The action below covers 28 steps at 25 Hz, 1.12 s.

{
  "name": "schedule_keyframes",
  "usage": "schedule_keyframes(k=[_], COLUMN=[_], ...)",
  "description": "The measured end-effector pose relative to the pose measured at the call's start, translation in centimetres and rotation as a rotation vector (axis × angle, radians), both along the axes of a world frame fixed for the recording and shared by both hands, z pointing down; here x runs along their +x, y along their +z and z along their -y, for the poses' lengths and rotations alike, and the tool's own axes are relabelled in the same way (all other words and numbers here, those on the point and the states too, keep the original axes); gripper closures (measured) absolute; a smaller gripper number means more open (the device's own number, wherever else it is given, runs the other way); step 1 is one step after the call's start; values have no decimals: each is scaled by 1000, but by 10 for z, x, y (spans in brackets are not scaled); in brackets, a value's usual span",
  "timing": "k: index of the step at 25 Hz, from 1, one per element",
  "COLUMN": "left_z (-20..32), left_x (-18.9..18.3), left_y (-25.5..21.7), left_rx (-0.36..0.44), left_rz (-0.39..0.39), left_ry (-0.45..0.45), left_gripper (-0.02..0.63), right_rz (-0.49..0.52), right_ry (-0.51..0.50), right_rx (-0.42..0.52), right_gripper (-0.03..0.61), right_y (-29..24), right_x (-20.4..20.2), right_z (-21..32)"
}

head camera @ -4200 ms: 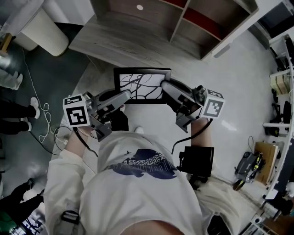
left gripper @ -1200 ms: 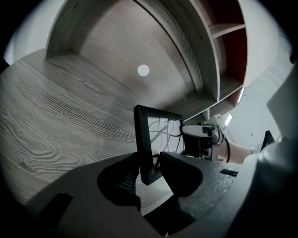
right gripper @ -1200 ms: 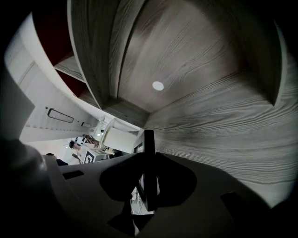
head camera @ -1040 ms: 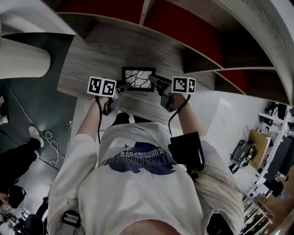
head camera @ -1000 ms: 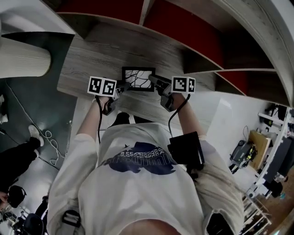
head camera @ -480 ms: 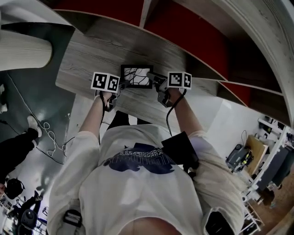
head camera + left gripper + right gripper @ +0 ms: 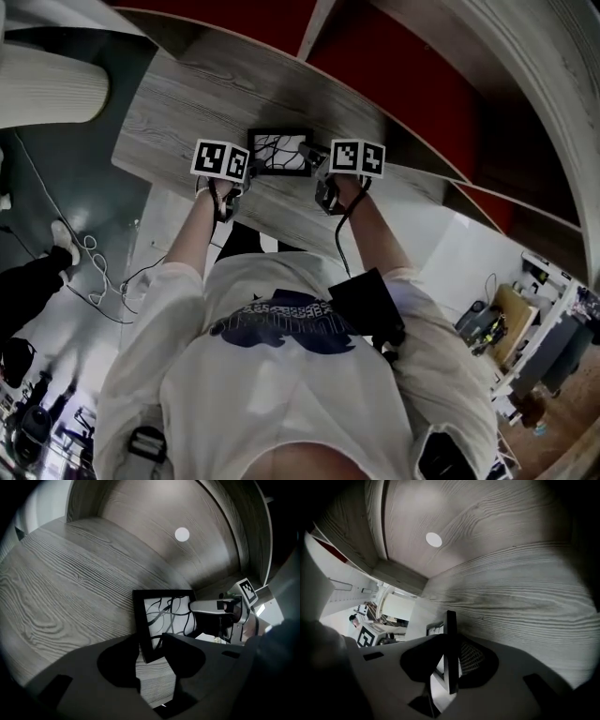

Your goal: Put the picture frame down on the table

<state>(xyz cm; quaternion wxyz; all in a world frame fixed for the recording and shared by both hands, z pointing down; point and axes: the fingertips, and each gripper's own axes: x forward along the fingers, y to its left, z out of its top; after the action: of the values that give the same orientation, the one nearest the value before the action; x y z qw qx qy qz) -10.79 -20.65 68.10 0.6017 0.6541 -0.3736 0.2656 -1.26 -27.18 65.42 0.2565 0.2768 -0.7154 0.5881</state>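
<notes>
The picture frame (image 7: 279,153) hangs at the upper middle of the head view, over the table (image 7: 178,103); contact is unclear. The left gripper (image 7: 151,649) pinches 1 corner and the right gripper (image 7: 449,665) the opposite edge. The frame looks light, stiff and probably fragile, so the rim is the place to hold it.

Wood surface (image 7: 178,103), matt, heavy grain. Black frame (image 7: 279,153) border smooth, matt; print inside looks like paper.
</notes>
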Motion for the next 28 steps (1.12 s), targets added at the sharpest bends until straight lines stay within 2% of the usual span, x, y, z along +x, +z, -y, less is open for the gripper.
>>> schedule_keyframes(k=[16,28], left_z=[-1,-1], left_x=[-4,-5], left_y=[5,6], left_rx=[-45,-28], left_rz=[112,128], left_ry=[57,64], left_gripper=[479,488], right_rz=[-302,-394], right_ry=[-90,-103], right_rx=[78,78], right_gripper=[471,465], right_y=[19,29], right_x=[6,8], right_z=[8,7])
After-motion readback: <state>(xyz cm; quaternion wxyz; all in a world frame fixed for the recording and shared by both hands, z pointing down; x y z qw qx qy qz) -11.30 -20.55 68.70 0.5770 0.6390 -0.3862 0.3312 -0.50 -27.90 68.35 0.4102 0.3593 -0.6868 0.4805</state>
